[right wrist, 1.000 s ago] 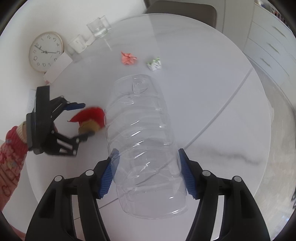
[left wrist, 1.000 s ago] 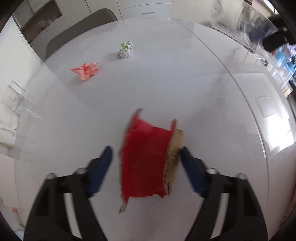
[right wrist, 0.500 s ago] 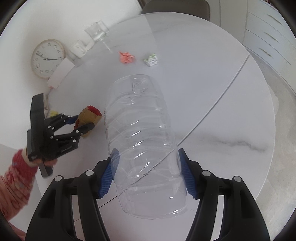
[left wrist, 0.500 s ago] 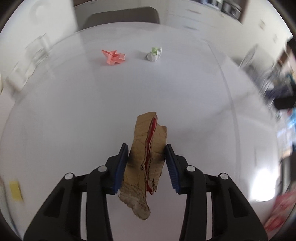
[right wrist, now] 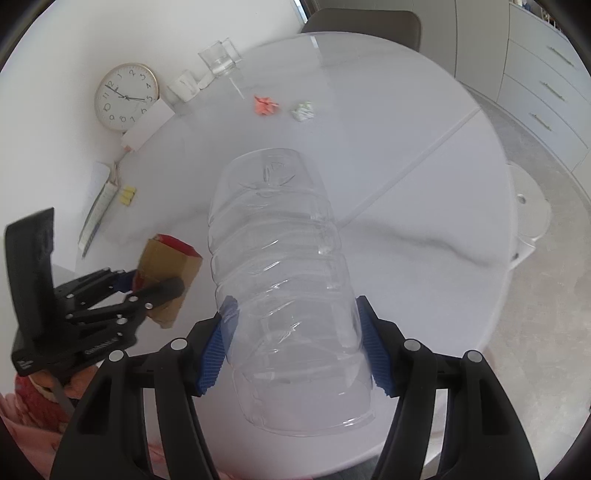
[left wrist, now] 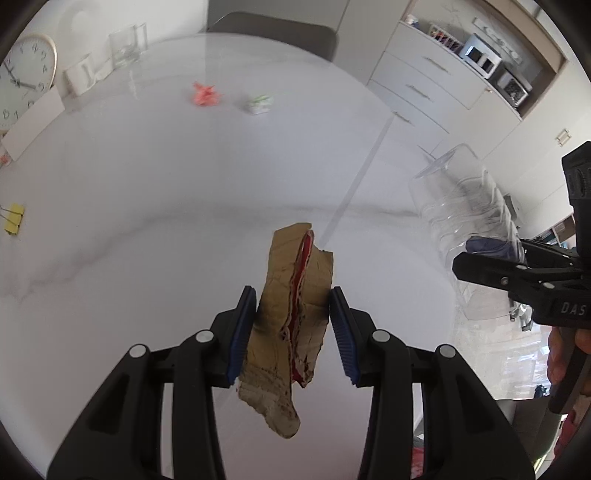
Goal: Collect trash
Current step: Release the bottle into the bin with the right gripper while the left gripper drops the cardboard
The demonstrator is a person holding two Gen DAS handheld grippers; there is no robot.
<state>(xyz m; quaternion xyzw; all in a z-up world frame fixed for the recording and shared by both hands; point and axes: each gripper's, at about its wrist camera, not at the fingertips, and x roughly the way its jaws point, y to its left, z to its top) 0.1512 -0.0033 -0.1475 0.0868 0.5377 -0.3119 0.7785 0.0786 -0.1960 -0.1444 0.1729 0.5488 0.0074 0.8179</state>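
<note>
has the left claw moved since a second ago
Yes. In the right wrist view the left claw, shut on the cardboard scrap, has dropped lower and further from the wall clock.

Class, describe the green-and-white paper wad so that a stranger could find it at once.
Start at the round white table and look to its far side, toward the grey chair. Two crumpled wads lie there; ours is the green-and-white paper wad, right of the pink wad.
</note>
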